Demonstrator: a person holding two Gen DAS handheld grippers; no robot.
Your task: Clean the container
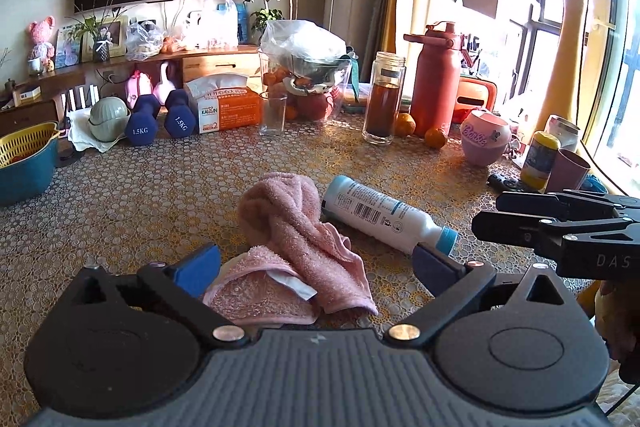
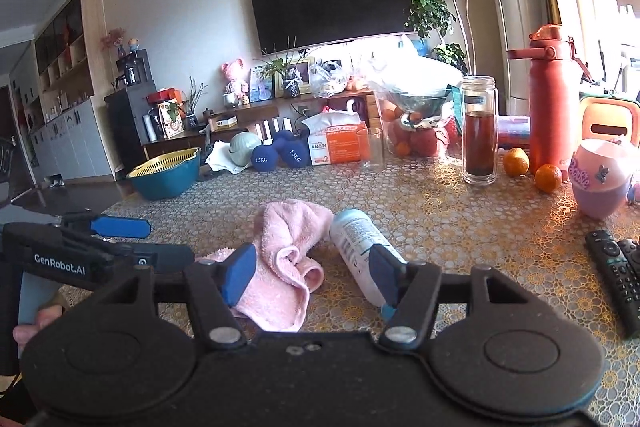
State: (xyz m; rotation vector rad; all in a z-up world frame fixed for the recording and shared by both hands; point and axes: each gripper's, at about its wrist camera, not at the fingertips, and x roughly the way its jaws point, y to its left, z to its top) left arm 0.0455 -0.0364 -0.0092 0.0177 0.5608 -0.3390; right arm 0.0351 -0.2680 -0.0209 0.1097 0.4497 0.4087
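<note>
A white plastic bottle [image 1: 372,213] with a blue cap [image 1: 446,239] lies on its side on the patterned table. Touching its left side is a crumpled pink towel [image 1: 298,239]. My left gripper [image 1: 316,267] is open, low over the towel's near end, with nothing held. In the right wrist view the bottle [image 2: 354,237] and towel [image 2: 284,263] lie just ahead of my right gripper [image 2: 312,277], which is open; its right finger overlaps the bottle's neck end. Each gripper shows in the other's view: the right gripper [image 1: 486,211] at the right, the left gripper [image 2: 168,241] at the left.
At the back of the table stand a glass tumbler [image 1: 273,115], a glass tea bottle [image 1: 383,99], a red flask [image 1: 434,83], oranges [image 1: 435,138], a pink cup [image 1: 484,137], dumbbells [image 1: 142,123] and a tissue box [image 1: 224,105]. A teal basin [image 1: 24,163] sits left; remotes [image 2: 618,279] lie right.
</note>
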